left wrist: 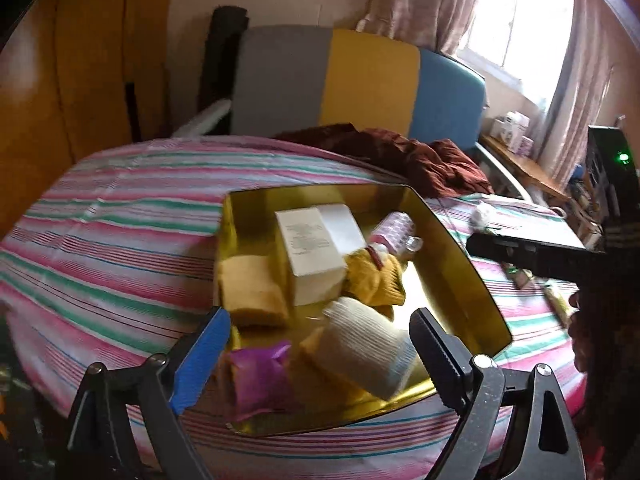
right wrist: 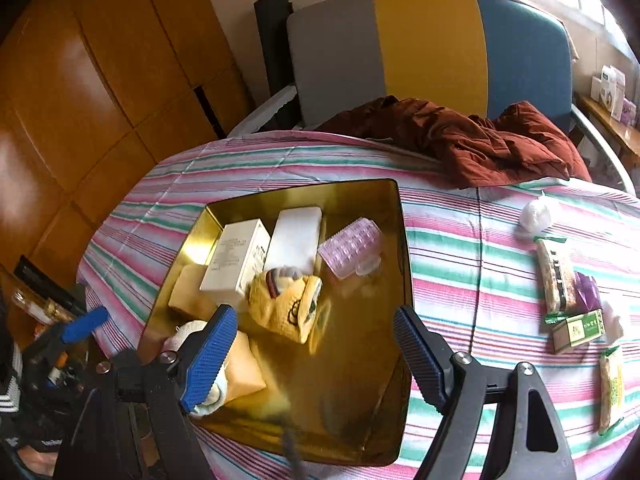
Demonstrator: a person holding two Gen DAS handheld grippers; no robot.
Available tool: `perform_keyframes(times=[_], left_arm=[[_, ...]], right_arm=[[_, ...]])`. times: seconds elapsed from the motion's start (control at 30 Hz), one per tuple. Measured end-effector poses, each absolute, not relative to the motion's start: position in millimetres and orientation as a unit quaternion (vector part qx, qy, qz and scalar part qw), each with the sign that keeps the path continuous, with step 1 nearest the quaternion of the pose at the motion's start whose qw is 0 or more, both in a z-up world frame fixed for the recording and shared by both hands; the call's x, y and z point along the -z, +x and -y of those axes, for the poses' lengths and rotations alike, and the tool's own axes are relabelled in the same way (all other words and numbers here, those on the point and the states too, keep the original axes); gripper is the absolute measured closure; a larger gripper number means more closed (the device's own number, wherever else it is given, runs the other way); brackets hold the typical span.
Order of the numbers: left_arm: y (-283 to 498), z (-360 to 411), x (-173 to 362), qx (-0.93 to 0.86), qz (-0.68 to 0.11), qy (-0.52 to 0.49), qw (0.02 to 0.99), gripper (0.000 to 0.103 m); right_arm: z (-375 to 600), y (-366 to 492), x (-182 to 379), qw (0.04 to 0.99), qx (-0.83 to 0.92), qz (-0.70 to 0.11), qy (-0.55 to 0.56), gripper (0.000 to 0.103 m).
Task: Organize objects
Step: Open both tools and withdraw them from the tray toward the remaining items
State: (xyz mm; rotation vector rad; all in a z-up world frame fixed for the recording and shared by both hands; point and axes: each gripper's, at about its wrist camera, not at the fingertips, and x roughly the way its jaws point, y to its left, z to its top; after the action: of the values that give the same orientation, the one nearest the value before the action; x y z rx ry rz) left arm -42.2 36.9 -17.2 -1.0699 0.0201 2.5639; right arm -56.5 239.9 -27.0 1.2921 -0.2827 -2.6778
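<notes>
A gold tin (left wrist: 460,248) lies on the striped bedsheet. Inside it are a white box (left wrist: 312,256), a yellow knitted cloth (left wrist: 374,280), a pink bottle (left wrist: 394,230), a cream knitted roll (left wrist: 368,348), a purple packet (left wrist: 260,376) and a tan pad (left wrist: 250,292). My left gripper (left wrist: 320,320) hovers open over the tin's near end, its pads clear of the blurred cream roll. My right gripper (right wrist: 314,314) is also open above the tin (right wrist: 402,240), with the yellow cloth (right wrist: 286,308) lying below its fingers. The white box (right wrist: 236,256) and the pink bottle (right wrist: 352,246) lie farther in.
Loose on the sheet right of the tin are snack packets (right wrist: 554,276), a green box (right wrist: 578,330), another packet (right wrist: 612,388) and a crumpled white wad (right wrist: 536,210). A dark red garment (right wrist: 480,140) lies by the headboard. A wooden wardrobe (right wrist: 80,100) stands at left.
</notes>
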Motion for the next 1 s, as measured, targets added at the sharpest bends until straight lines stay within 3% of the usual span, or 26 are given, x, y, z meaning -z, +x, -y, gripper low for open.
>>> perform_keyframes(times=[0.43,1.0], left_arm=[[-23,-36,-2,-0.939,-0.050,-0.315,0.130,0.007],[-12,-62,-14,-0.944,-0.106,-0.283,0.132,0.007]], right_arm=[[-223,-40,35,0.055,0.901,0.056,0.426,0.021],[-254,-30,36,0.028,0.905,0.082,0.417,0.021]])
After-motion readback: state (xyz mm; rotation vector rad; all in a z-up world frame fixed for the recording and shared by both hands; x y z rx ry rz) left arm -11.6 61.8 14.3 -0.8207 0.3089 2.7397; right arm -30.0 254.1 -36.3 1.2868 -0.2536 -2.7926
